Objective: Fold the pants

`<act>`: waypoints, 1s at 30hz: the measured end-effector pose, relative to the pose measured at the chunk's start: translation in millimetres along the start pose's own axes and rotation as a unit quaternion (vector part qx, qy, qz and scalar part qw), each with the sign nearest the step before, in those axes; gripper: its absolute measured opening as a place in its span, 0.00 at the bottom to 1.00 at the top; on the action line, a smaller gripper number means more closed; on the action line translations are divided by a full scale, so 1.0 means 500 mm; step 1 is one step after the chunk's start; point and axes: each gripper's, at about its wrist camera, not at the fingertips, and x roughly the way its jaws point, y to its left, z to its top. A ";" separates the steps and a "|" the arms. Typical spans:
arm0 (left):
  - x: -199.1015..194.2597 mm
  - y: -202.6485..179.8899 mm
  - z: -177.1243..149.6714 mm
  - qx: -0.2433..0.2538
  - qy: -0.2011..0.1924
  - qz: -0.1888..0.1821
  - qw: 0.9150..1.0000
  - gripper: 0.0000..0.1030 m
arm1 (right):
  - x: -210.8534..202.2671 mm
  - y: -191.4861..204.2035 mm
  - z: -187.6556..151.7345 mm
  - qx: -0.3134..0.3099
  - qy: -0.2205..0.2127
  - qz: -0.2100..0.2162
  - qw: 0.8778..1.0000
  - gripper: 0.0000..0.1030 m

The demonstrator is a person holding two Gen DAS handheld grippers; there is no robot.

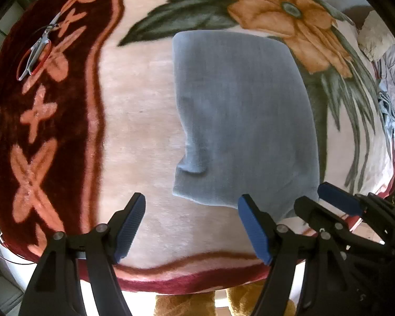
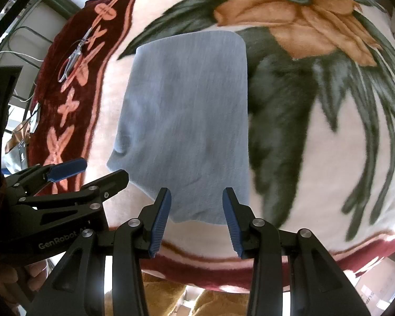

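Observation:
The grey-blue pants [image 1: 239,115] lie folded into a flat rectangle on a floral blanket; they also show in the right wrist view [image 2: 187,121]. My left gripper [image 1: 192,205] is open and empty, above the blanket at the fold's near left corner. My right gripper [image 2: 196,197] is open and empty, over the fold's near edge; it also shows in the left wrist view [image 1: 313,197] at the fold's near right corner. The left gripper also shows at the left of the right wrist view [image 2: 100,168].
The blanket [image 1: 134,105] covers a table with a dark red border [image 1: 73,121]. Scissors with red handles [image 1: 36,50] lie on the border at far left, also in the right wrist view [image 2: 73,58]. Clothes are piled at the far right [image 1: 389,73]. The near edge drops off [image 2: 223,273].

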 end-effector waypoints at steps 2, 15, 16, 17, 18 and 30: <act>0.000 0.000 0.000 -0.001 0.001 0.000 1.000 0.74 | 0.000 0.000 0.000 0.000 0.001 0.000 1.000 0.40; 0.001 -0.001 -0.004 0.001 -0.001 0.001 1.000 0.74 | 0.006 -0.002 -0.005 0.000 0.003 -0.001 1.000 0.40; 0.001 -0.001 -0.004 0.002 -0.002 0.001 1.000 0.74 | 0.006 -0.003 -0.006 0.000 0.002 -0.001 1.000 0.40; 0.001 -0.001 -0.004 0.002 -0.003 0.001 1.000 0.74 | 0.007 -0.002 -0.006 0.001 0.001 -0.001 1.000 0.40; 0.001 -0.001 -0.004 0.002 -0.003 0.002 1.000 0.74 | 0.008 -0.002 -0.007 0.001 0.002 -0.001 1.000 0.40; 0.001 0.000 -0.006 0.002 -0.003 0.000 1.000 0.74 | 0.011 -0.001 -0.010 0.003 0.001 -0.001 1.000 0.40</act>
